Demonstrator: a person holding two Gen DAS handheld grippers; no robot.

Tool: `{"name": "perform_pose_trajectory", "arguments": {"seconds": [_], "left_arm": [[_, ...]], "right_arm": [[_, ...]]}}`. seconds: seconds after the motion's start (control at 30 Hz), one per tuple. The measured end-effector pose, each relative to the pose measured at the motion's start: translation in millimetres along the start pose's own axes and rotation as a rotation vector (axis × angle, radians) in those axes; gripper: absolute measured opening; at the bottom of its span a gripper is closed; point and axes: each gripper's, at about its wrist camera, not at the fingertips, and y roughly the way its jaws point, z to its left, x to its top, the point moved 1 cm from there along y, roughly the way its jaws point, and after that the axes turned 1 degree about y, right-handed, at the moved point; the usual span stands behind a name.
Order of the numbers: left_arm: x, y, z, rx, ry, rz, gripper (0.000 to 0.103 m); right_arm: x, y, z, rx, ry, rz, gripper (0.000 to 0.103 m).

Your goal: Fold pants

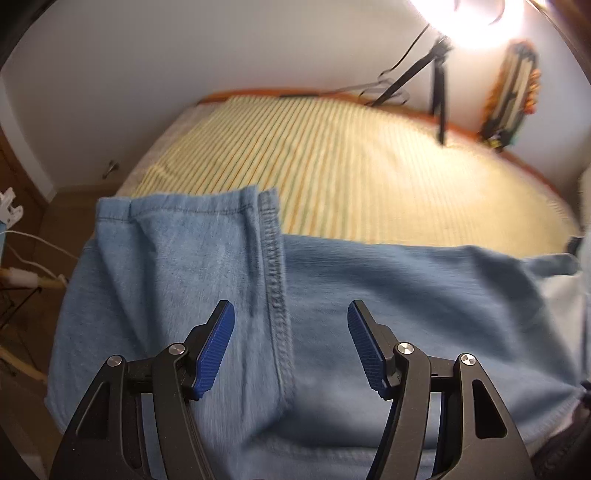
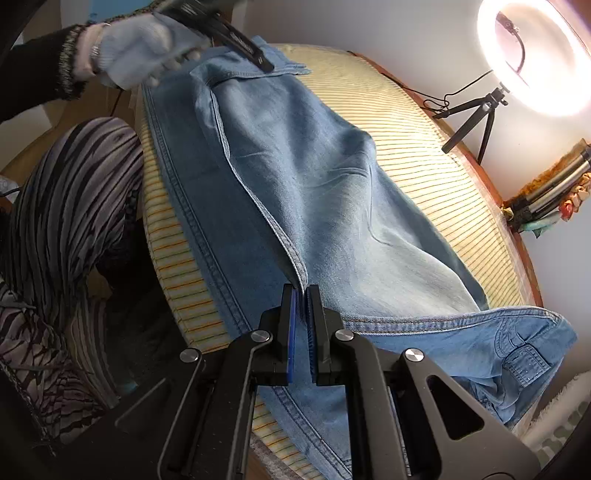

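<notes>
Left wrist view: one left gripper, its two blue pads standing apart with nothing pinched between them, only denim lying below. One pair of light blue pants fills the lower half of the picture, a hemmed leg end toward 11 o'clock and one stitched seam running down between the pads. The pants lie on one striped yellow cloth that covers the table toward 12 o'clock. At 1 o'clock stand one tripod and the glare of one lamp. No container shows here.

Right wrist view: one right gripper, its tongs together and clamped on the stitched edge of the pants, which stretch from 11 o'clock to 4 o'clock across the striped cloth, the waistband and one pocket at 4 o'clock. One gloved hand at 11 o'clock holds the left gripper over the far leg end. One ring lamp on one tripod sits at 2 o'clock. A person's striped clothing fills 9 o'clock.
</notes>
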Motion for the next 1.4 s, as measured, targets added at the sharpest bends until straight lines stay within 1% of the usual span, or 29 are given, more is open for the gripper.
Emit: {"name": "perform_pose_trajectory", "arguments": {"seconds": [0.07, 0.1, 0.13, 0.17, 0.2, 0.23, 0.27, 0.3, 0.33, 0.37, 0.43, 0.53, 0.63, 0.7, 0.77, 0.8, 0.83, 0.87, 0.93, 0.97, 1.0, 1.03, 1.1, 1.2, 1.23, 1.33, 1.4], "left_arm": [[-0.4, 11.9, 6.1, 0.042, -0.016, 0.026, 0.063], [-0.4, 15.6, 8.8, 0.042, -0.026, 0.035, 0.063], [-0.6, 20.3, 12.3, 0.041, -0.036, 0.040, 0.060], [-0.5, 23.9, 14.5, 0.047, -0.038, 0.036, 0.055], [-1.0, 24.9, 17.6, 0.048, -0.040, 0.030, 0.041], [-1.6, 25.2, 20.7, 0.035, -0.045, 0.016, 0.032], [-1.9, 24.7, 23.3, 0.015, -0.047, 0.008, 0.027], [-0.7, 24.4, 24.2, 0.000, -0.040, 0.004, 0.014], [0.1, 22.7, 25.2, -0.007, -0.031, -0.001, 0.005], [0.5, 19.3, 27.3, -0.015, -0.027, -0.010, 0.005], [1.7, 10.2, 33.9, -0.035, -0.052, -0.037, 0.004], [-2.8, -10.6, 63.7, -0.049, -0.144, -0.109, 0.004], [-16.5, -29.5, 97.8, -0.062, -0.219, -0.143, 0.003], [-21.6, -35.7, 109.5, -0.065, -0.227, -0.150, 0.003], [-25.6, -44.7, 115.5, -0.023, -0.208, -0.176, 0.003], [-28.4, -49.0, 121.6, -0.030, -0.227, -0.189, 0.003], [-29.5, -50.5, 126.0, -0.048, -0.242, -0.187, 0.003], [-30.2, -51.6, 127.4, -0.050, -0.251, -0.182, 0.003], [-29.0, -53.0, 122.1, -0.088, -0.230, -0.176, 0.009], [-25.8, -53.8, 117.6, -0.091, -0.218, -0.177, 0.013], [-19.4, -51.4, 108.5, -0.105, -0.198, -0.173, 0.025], [-14.2, -48.5, 97.9, -0.127, -0.176, -0.164, 0.040], [-2.6, -37.9, 76.5, -0.136, -0.140, -0.128, 0.059], [6.5, -19.1, 53.7, -0.105, -0.093, -0.082, 0.060], [9.6, -10.0, 46.4, -0.096, -0.079, -0.055, 0.060], [13.8, 14.9, 29.6, -0.046, -0.039, 0.022, 0.060], [12.8, 31.4, 22.1, -0.006, -0.012, 0.056, 0.060]], "right_arm": [[-0.4, -1.2, -1.0, -0.001, 0.009, -0.008, 0.007], [-0.4, -1.1, -1.1, -0.001, 0.013, -0.011, 0.007], [-0.6, -0.8, -1.4, -0.001, 0.014, -0.012, 0.007], [-0.6, -0.2, -1.5, -0.003, 0.014, -0.012, 0.007], [-0.1, 0.6, -1.3, -0.006, 0.014, -0.012, 0.007], [0.4, 1.4, -1.3, -0.007, 0.015, -0.012, 0.007], [0.9, 1.7, -1.5, -0.009, 0.016, -0.011, 0.007], [1.6, 2.1, -1.5, -0.011, 0.015, -0.011, 0.007], [2.1, 2.4, -1.3, -0.016, 0.014, -0.010, 0.007], [2.6, 2.6, -0.7, -0.022, 0.012, -0.010, 0.007], [3.9, 1.9, -1.9, -0.028, 0.013, -0.011, 0.007], [6.3, -1.3, -3.2, -0.035, 0.017, -0.016, 0.007], [7.5, -3.0, -3.1, -0.037, 0.014, -0.013, 0.007], [7.8, -2.4, -2.0, -0.039, 0.007, -0.007, 0.007], [8.8, -0.6, -2.2, -0.041, 0.006, -0.003, 0.007], [9.3, 0.3, -2.2, -0.043, 0.008, -0.001, 0.007], [9.8, 0.9, -2.0, -0.044, 0.009, 0.000, 0.007], [10.3, 1.4, -2.0, -0.045, 0.009, 0.000, 0.007], [10.1, 1.7, -2.3, -0.044, 0.009, 0.001, 0.007], [10.3, 2.2, -2.6, -0.043, 0.010, 0.003, 0.007], [10.3, 2.5, -2.8, -0.043, 0.009, 0.004, 0.007], [10.9, 2.5, -2.4, -0.045, 0.008, 0.005, 0.007], [11.5, 1.9, -1.8, -0.049, 0.009, 0.002, 0.007], [9.6, 0.3, -2.0, -0.052, 0.011, -0.004, 0.007], [8.9, -0.1, -2.1, -0.051, 0.012, -0.005, 0.007], [7.8, -0.7, -2.0, -0.052, 0.010, -0.010, 0.007], [7.1, -1.0, -2.5, -0.051, 0.011, -0.014, 0.007]]}}
